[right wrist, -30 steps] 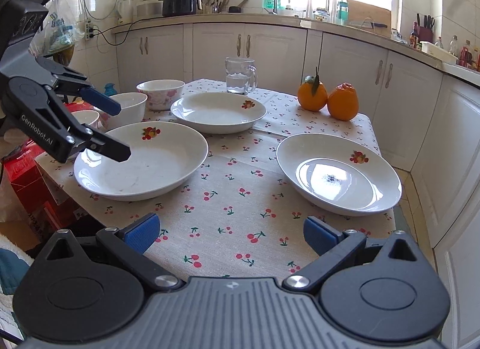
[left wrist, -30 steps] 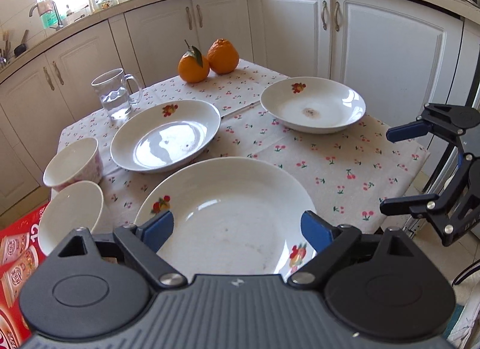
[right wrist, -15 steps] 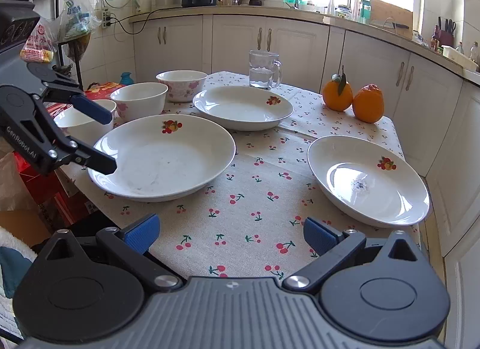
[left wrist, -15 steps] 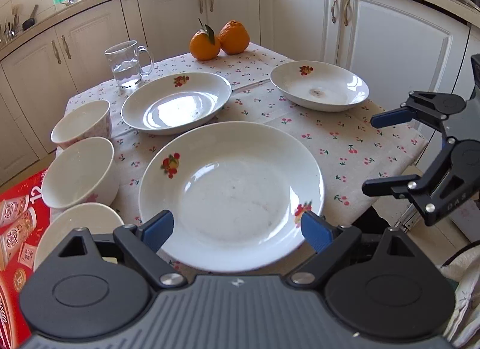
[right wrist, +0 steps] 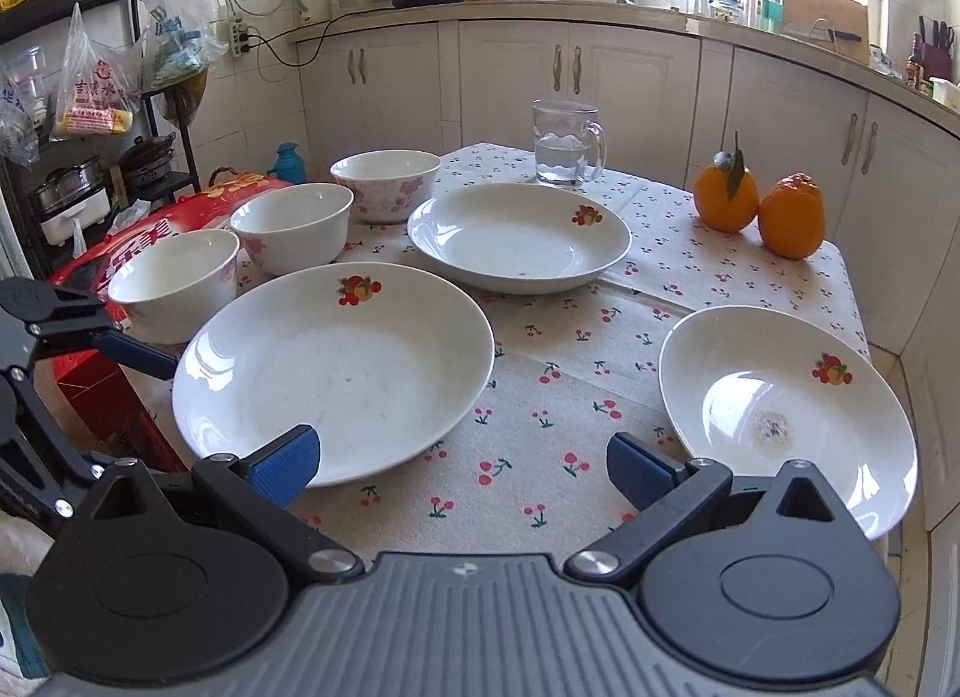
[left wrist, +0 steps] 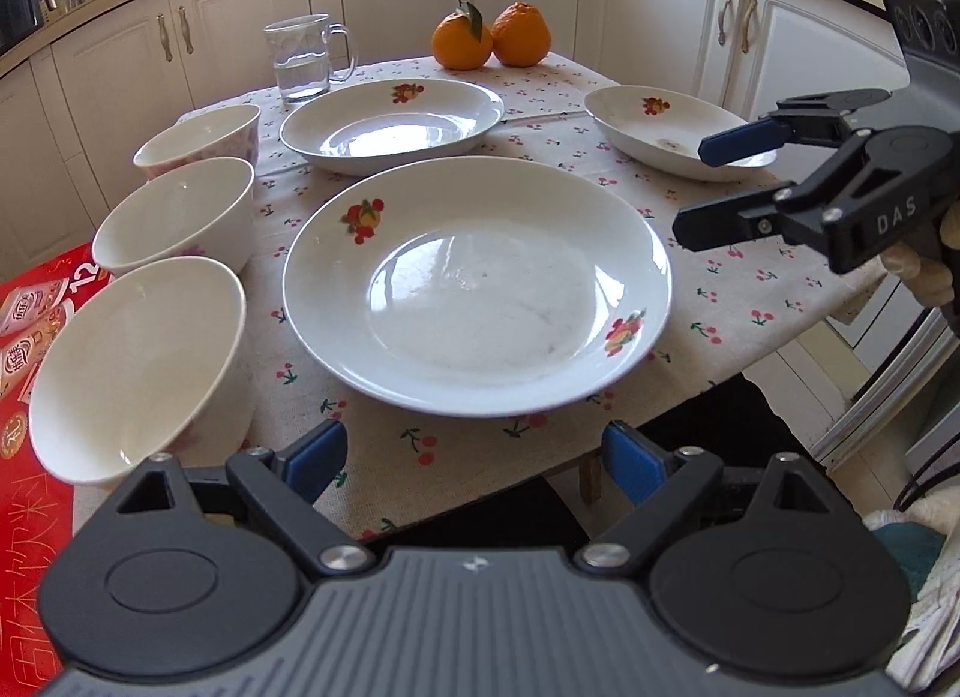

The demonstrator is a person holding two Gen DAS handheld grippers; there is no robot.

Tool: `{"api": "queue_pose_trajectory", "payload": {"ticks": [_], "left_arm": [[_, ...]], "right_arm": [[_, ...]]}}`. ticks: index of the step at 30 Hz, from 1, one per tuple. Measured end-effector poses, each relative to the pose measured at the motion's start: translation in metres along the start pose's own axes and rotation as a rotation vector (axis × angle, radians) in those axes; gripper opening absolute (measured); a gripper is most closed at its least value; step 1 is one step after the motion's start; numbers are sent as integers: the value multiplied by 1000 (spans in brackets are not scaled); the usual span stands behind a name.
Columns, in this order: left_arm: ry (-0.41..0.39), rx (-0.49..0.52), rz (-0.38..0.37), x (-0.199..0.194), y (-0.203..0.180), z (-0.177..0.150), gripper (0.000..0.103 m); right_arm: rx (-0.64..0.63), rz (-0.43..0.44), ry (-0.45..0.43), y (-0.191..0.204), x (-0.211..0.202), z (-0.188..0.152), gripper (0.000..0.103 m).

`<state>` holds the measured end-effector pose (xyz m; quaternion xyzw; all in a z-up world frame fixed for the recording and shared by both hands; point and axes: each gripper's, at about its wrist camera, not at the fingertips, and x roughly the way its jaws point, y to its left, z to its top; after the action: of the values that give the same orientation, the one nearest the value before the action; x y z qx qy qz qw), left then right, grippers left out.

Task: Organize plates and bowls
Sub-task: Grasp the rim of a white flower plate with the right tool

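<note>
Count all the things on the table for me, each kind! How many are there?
Plates: 3
Bowls: 3
Oranges: 2
Glass mugs: 1
Total: 9

Glossy white glazed plates [left wrist: 477, 283] and bowls [left wrist: 180, 217] sit on a matt woven tablecloth [left wrist: 750, 301]; the mug [left wrist: 300, 58] is clear glass.
</note>
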<state>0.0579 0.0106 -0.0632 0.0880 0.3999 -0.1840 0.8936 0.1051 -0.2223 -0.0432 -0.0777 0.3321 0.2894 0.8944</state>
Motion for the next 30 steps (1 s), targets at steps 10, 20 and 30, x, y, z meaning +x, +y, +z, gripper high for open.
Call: {"api": "queue_pose_trajectory", "payload": {"ticks": [10,20,30], "left_arm": [[-26,-48,50,15,-5,3,92],[-38,-98,69,19,-6,2,100],[-50,-97,61,18,-7,2,98]], "right_arm": [[-37,190,86,-13,42,39,103],[-75,359,230,-22,92,59,103],[-115,452,312,-19,120,66,103]]}}
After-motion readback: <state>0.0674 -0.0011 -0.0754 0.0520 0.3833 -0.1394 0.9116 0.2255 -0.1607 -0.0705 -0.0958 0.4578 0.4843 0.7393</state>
